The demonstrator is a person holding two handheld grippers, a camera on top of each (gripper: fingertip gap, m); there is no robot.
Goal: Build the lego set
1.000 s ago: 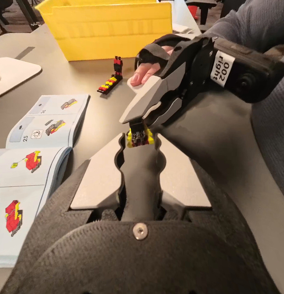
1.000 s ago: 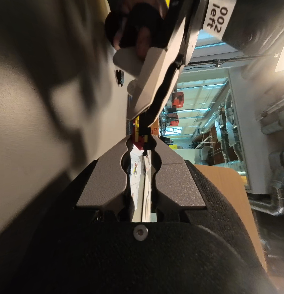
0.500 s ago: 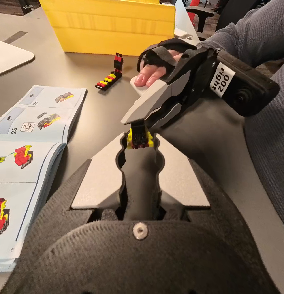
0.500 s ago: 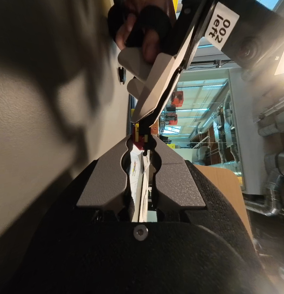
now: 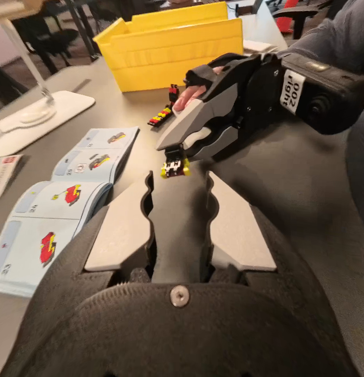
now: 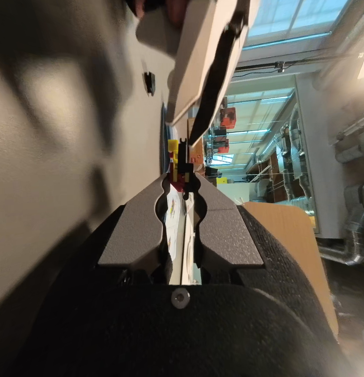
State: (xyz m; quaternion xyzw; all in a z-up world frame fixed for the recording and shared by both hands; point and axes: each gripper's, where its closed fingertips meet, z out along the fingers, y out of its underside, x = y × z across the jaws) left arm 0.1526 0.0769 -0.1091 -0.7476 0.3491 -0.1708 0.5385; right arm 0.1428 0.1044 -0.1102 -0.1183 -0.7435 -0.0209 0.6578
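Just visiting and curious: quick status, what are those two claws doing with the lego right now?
Left claw open, empty. Right claw shut on small lego assembly, held above table. Second lego piece waits by yellow bin. Nothing in the way.

Low in frame, left gripper (image 5: 179, 179) with fingers spread wide, nothing between them. Just above, at centre, small black, red and yellow lego assembly (image 5: 175, 166) pinched by right gripper (image 5: 173, 147) reaching in from the right. On grey counter (image 5: 279, 204): open instruction booklet (image 5: 60, 195) at left, second lego piece (image 5: 163, 113) above centre, yellow bin (image 5: 173, 53) at top, white stand base (image 5: 40, 118) upper left.
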